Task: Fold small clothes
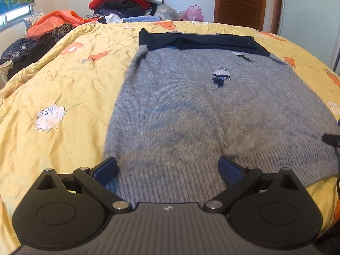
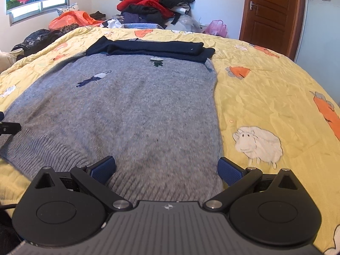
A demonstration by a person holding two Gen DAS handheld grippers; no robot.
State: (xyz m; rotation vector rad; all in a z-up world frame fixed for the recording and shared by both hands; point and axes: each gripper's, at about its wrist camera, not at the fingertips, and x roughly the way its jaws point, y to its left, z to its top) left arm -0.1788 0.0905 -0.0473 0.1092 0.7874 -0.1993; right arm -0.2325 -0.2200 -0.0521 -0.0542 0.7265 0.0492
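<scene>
Both hand-held grippers, left (image 1: pixel 167 171) and right (image 2: pixel 166 170), gape wide, holding nothing, over the grey sweater's (image 1: pixel 212 110) hem; a clothes pile (image 2: pixel 153 6) sits behind the bed (image 2: pixel 265 89).

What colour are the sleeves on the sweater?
The sleeves are dark navy, folded across the grey sweater; clearest in the right wrist view.

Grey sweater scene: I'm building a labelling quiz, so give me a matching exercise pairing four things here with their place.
Things:
1. grey sweater
2. dark sleeves
3. clothes pile
4. wooden door

Places:
a. beyond the bed's far edge
b. spread flat on the yellow quilt
c. in the far right wall
d. folded across the sweater's top

Pairs: 1-b, 2-d, 3-a, 4-c
</scene>
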